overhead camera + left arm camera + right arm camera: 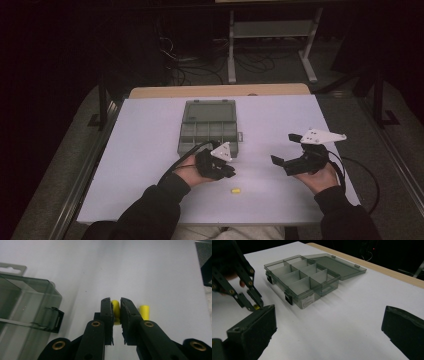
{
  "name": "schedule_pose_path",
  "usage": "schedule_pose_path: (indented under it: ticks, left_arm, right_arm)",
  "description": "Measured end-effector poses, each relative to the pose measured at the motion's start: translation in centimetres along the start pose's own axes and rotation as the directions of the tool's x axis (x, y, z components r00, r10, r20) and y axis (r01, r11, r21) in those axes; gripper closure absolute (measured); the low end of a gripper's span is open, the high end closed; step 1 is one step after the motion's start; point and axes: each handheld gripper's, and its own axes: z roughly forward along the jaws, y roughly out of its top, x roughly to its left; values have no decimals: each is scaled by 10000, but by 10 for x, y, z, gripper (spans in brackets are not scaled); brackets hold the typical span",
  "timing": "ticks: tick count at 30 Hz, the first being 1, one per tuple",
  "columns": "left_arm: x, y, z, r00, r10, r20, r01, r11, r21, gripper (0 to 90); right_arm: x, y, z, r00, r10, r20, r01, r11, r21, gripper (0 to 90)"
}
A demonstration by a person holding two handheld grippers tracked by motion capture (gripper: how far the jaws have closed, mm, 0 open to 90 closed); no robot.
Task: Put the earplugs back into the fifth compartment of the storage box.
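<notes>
Left gripper (pixel 115 307): held low over the white table (pixel 150 150), jaws pinched on a small yellow plug (pixel 115 310). Second yellow plug (pixel 144 312): lying just beside, partly hidden by a jaw. Right gripper (pixel 286 149): raised, jaws wide, empty. Smoky translucent plastic compartment box (pixel 304 277): lid open, near left gripper.

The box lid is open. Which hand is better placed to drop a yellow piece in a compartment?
Left. Its tongs are shut on a yellow piece right beside the open box. The right tongs are open, holding nothing.
</notes>
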Motion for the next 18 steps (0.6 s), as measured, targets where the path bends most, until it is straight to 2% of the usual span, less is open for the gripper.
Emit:
schedule_pose_path:
  ticks: [5, 9, 15, 18]
  left_arm:
    - [6, 8, -20, 9998, 84, -202, -88, 9998, -189, 816]
    - [14, 10, -34, 9991, 88, -410, -94, 9998, -157, 816]
    - [28, 7, -52, 9978, -247, -618, 241, 9997, -106, 819]
    - [34, 7, -62, 9959, -436, -787, 414, 9987, -290, 821]
  right_arm:
    - [1, 0, 2, 10000, -47, -23, 47, 9999, 112, 0]
    - [1, 0, 2, 10000, -31, -23, 31, 9999, 132, 0]
    - [1, 0, 2, 10000, -65, -8, 65, 9999, 133, 0]
    - [1, -1, 3, 10000, -78, -10, 78, 9999, 154, 0]
